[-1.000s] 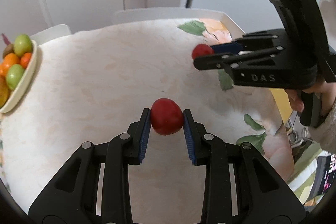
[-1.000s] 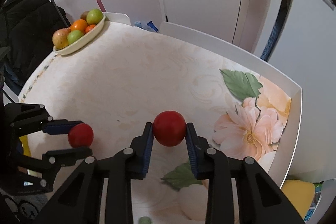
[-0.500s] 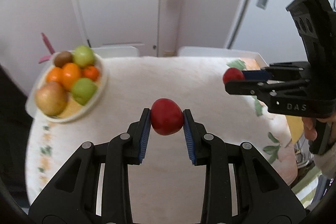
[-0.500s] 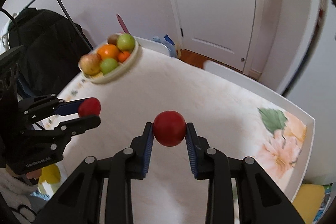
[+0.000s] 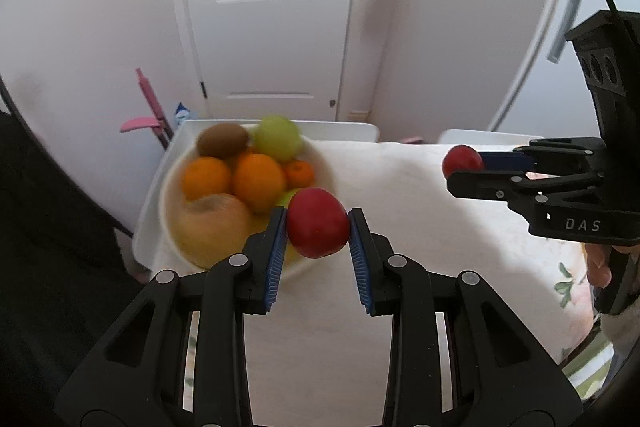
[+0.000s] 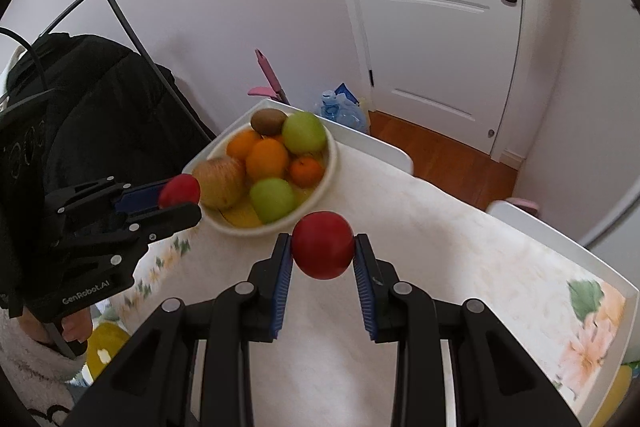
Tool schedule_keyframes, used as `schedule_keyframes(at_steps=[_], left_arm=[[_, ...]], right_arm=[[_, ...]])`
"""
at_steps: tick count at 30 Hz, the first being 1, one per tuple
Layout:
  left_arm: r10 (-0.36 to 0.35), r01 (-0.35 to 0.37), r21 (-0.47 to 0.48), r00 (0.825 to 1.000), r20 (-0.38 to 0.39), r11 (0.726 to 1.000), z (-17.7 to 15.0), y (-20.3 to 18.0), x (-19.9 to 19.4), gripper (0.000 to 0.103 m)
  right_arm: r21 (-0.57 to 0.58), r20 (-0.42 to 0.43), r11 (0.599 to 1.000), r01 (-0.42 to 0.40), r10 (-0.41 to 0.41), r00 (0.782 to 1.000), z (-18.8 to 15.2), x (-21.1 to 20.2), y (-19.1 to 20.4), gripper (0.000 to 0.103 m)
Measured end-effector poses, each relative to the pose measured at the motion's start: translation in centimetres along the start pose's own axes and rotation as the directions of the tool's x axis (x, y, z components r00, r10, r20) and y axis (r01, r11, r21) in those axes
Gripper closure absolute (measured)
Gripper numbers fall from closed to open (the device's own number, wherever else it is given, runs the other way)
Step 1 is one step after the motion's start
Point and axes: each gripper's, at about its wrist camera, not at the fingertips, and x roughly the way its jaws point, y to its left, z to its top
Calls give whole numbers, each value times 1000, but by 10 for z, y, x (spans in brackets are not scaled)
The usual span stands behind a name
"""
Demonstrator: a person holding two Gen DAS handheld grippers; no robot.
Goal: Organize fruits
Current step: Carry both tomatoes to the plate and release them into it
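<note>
My left gripper (image 5: pixel 318 239) is shut on a red fruit (image 5: pixel 317 233) and holds it in the air just over the near rim of the cream fruit bowl (image 5: pixel 320 163). My right gripper (image 6: pixel 323 255) is shut on a second red fruit (image 6: pixel 322 244), held above the table a little short of the bowl (image 6: pixel 330 163). The bowl holds oranges, green apples, a kiwi and a yellow apple. Each gripper shows in the other's view: the right one (image 5: pixel 466 171) to the right of the bowl, the left one (image 6: pixel 182 197) at the bowl's left edge.
The table (image 6: pixel 460 235) has a cream cloth with a flower print (image 6: pixel 592 323) at its right end. The bowl sits at the far left corner. A black coat on a rack (image 6: pixel 100 107) stands left of the table. A white door (image 6: pixel 432 7) is behind.
Both grippers have moved toward the bowl with their red fruits still held. The bowl looks nearer and more central in both views; the left gripper is now at its rim.
</note>
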Motion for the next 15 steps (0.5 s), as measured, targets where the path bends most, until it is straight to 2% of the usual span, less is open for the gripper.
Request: schedule_keyframes(at_steps=[7, 15], left_arm=[[11, -12, -21, 1000, -15, 1000, 10, 56, 20, 68], [33, -36, -52, 998, -60, 998, 15, 107, 57, 68]], right_arm=[[26, -13, 1000, 9, -8, 1000, 29, 40, 24, 75], [64, -37, 998, 27, -25, 999, 46, 74, 33, 75]])
